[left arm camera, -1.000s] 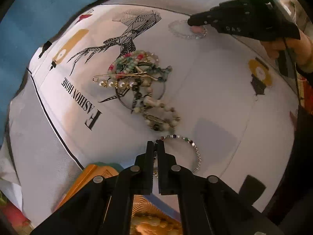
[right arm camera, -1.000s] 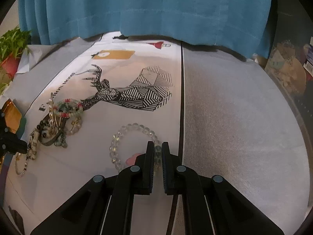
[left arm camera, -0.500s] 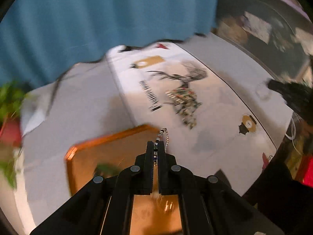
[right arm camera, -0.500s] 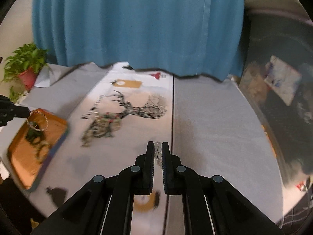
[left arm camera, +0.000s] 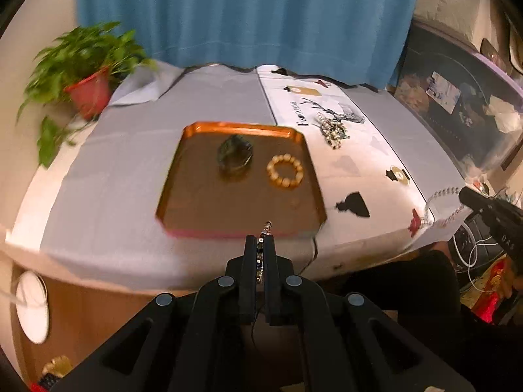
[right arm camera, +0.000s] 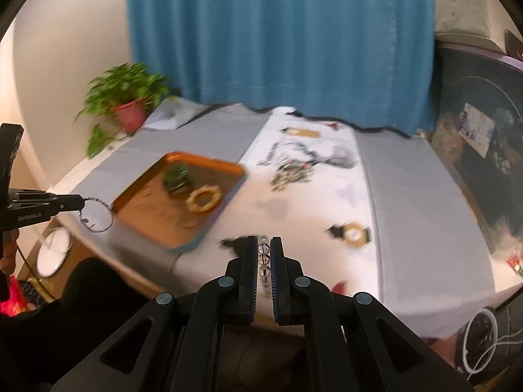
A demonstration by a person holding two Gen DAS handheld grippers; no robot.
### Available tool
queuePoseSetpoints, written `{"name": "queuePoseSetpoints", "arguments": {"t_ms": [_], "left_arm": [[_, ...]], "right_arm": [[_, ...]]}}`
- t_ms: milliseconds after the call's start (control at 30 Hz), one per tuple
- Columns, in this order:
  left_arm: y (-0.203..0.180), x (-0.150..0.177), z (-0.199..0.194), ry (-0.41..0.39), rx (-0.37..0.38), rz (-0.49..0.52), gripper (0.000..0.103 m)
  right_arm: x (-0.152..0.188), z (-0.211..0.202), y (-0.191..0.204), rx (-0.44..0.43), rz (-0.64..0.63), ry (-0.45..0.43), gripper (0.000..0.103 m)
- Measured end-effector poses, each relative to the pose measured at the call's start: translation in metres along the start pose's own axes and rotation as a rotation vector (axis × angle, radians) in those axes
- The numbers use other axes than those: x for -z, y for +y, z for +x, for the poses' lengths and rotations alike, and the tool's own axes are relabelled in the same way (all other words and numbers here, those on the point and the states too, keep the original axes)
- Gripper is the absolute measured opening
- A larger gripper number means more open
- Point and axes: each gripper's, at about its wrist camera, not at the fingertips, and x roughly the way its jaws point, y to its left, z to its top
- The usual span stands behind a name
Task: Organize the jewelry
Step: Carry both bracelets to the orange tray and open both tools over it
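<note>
My left gripper (left arm camera: 260,239) is shut on a thin beaded bracelet (left arm camera: 266,227), held in the air just before the near rim of the orange tray (left arm camera: 202,196). In the tray lie a dark bracelet (left arm camera: 234,155) and a yellow bead bracelet (left arm camera: 285,170). From the right wrist view the thin bracelet (right arm camera: 98,215) hangs as a loop from the left gripper (right arm camera: 80,202). My right gripper (right arm camera: 264,240) is shut on a clear bead bracelet (right arm camera: 264,254), above the table's front edge. A pile of jewelry (left arm camera: 333,129) stays on the white printed cloth (left arm camera: 359,163).
A potted plant (left arm camera: 88,75) stands at the table's back left, before a blue curtain (left arm camera: 245,16). A white round object (left arm camera: 31,307) sits below the table's front edge. A person's dark clothing (left arm camera: 408,281) fills the lower right. Cluttered shelves (left arm camera: 451,98) are at the right.
Both grippers have lifted their bracelets off the cloth and drawn back and up from the table. The left one has swung over and now faces the orange tray.
</note>
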Motion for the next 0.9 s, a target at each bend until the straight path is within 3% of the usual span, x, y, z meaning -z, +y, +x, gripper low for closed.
{"name": "queuePoseSetpoints", "arguments": {"t_ms": [167,400,900], "left_arm": [[0.015,0.022,-0.017,-0.021,-0.005,-0.024,0.002],[0.027,0.025,-0.023,-0.042,0.011,-0.053,0.002],[0.044,-0.011,0.008,-0.046,0.007,-0.060,0.002]], "right_arm": [[0.015,-0.012,0.034,-0.030,-0.041,0.020,0.008],[0.013,-0.013,0.058,-0.029,-0.087,0.028,0.008],[-0.015,0.042,0.093,-0.091,-0.141,0.076,0.008]]}}
